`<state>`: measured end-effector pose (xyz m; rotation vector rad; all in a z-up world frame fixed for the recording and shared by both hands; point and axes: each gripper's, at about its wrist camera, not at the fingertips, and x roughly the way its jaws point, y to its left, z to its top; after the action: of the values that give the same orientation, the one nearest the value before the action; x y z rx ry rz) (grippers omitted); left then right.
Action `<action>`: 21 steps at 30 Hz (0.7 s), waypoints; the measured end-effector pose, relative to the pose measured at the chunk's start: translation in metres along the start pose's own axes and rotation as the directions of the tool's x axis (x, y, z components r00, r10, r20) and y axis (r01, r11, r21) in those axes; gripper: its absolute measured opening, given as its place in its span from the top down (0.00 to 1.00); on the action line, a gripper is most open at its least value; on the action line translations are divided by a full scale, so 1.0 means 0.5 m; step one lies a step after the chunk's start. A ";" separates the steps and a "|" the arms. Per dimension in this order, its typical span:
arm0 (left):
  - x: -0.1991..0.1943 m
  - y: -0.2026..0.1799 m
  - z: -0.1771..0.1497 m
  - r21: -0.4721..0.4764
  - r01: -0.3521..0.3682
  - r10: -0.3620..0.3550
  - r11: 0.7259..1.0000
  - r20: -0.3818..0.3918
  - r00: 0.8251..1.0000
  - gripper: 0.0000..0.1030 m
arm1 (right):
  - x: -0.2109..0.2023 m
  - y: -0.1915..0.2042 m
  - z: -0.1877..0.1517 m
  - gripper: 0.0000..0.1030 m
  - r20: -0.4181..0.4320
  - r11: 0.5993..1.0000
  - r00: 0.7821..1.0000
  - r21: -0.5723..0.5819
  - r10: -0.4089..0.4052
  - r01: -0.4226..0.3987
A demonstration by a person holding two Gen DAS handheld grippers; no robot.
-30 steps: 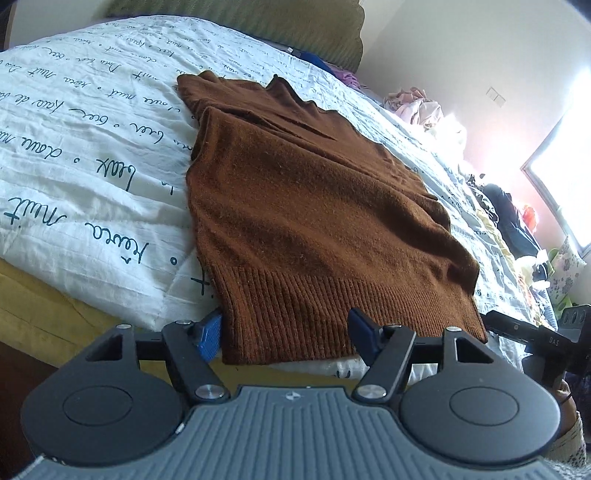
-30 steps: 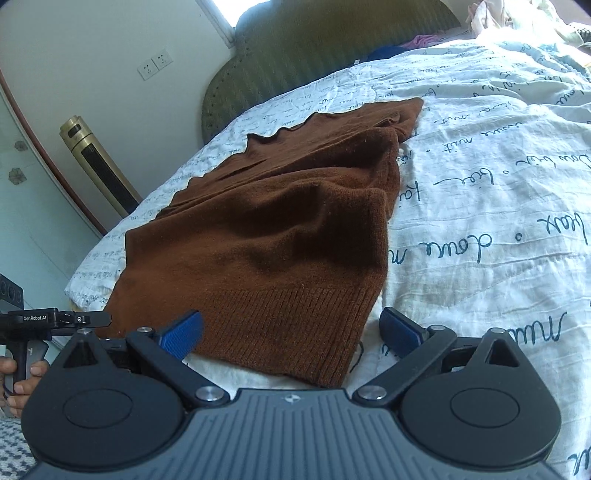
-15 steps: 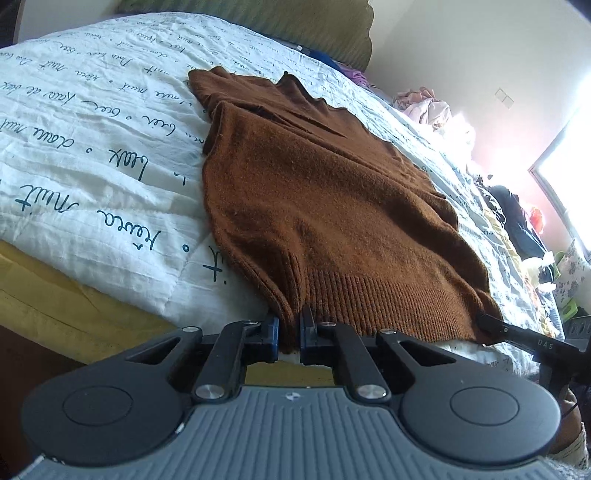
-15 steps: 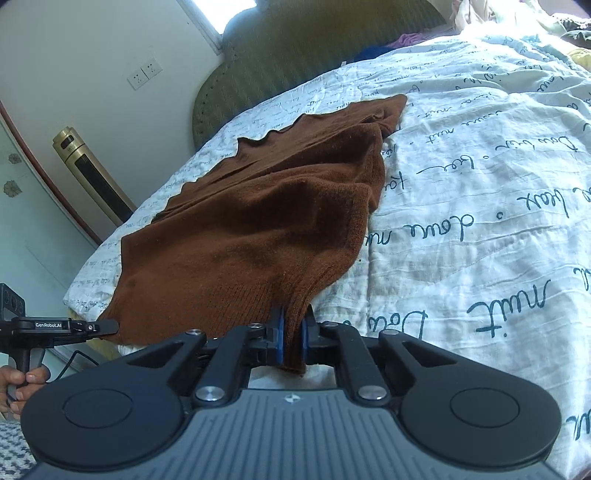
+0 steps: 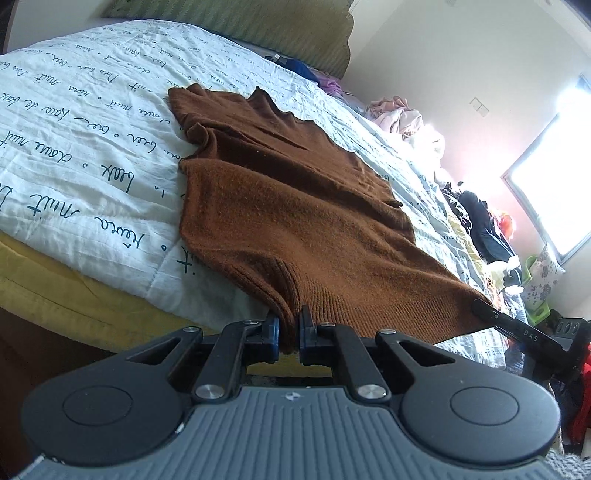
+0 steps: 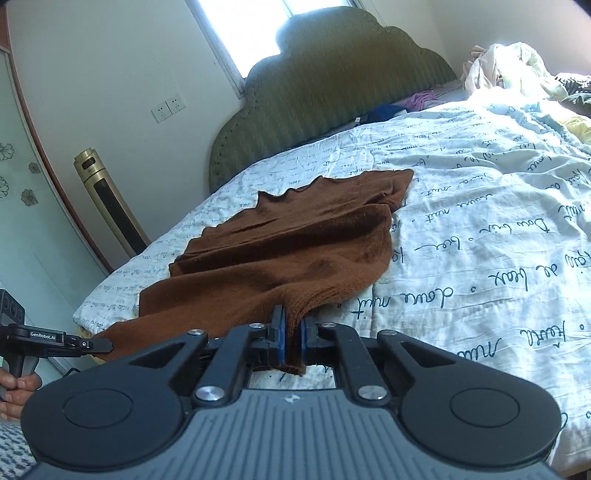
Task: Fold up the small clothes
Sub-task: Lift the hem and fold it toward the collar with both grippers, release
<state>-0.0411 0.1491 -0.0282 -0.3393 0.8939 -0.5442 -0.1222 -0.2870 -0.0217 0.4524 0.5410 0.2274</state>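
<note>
Jaws pressed together on both: left gripper [image 5: 288, 334] and right gripper [image 6: 291, 341] each pinching a corner of the ribbed hem of the brown sweater [image 5: 288, 206], spread flat on the lettered quilt [image 5: 81, 122]. Likely held so to lift the hem toward the collar. No containers in view.

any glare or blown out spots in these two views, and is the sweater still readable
Left wrist view: the window at right is blown out white, washing the wall pink; the brown sweater stays readable, knit ribs sharp at the left gripper. Right wrist view: the window above the headboard glares, and the sweater looks darker, folds shadowed, near the right gripper.
</note>
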 end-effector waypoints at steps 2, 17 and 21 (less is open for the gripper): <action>-0.003 -0.002 -0.006 -0.013 0.009 -0.009 1.000 -0.014 1.000 0.90 | -0.013 -0.003 -0.001 0.95 0.005 1.000 1.000 0.005 -0.008 0.008; -0.005 -0.017 0.153 -0.055 0.073 -0.068 0.996 0.089 0.994 0.90 | 0.055 -0.017 0.132 0.95 0.131 0.996 0.988 -0.027 0.082 -0.079; 0.031 0.002 0.249 -0.087 0.079 -0.071 0.993 0.095 0.993 0.90 | 0.117 -0.046 0.204 0.95 0.139 0.996 0.987 -0.018 0.085 -0.083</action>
<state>0.0676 0.1479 0.0345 -0.4780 0.8206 -0.5540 -0.0160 -0.3242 0.0196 0.4759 0.3836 0.2777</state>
